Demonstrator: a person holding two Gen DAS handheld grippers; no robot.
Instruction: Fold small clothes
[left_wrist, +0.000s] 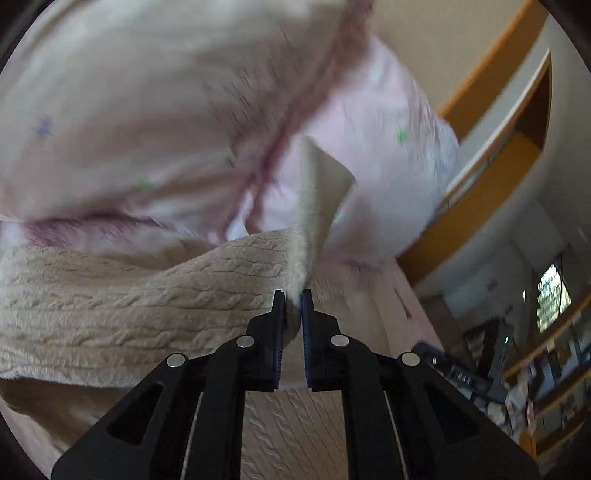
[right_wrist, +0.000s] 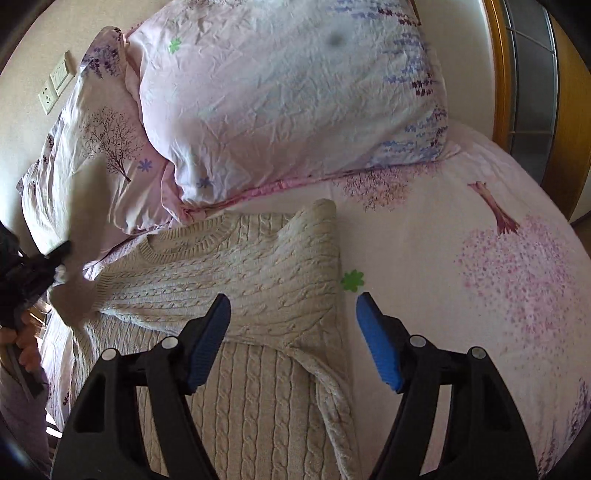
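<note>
Left gripper (left_wrist: 293, 295) fingers (left_wrist: 277, 332) clamped on cream sweater (left_wrist: 147, 306); pillow (left_wrist: 147, 110) behind

My left gripper (left_wrist: 293, 295) has its two fingers pressed almost together, and a fold of the cream sweater (left_wrist: 147, 295) is pinched between the tips. My right gripper (right_wrist: 293, 317) has its blue pads (right_wrist: 207, 347) wide apart and holds nothing. In the right wrist view, my left hand (right_wrist: 22, 347) grips its handle at the far left edge.

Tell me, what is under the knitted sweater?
The cream cable-knit sweater lies on a pink flowery bedsheet, which shows around it. Whatever is directly beneath the sweater is covered.
</note>
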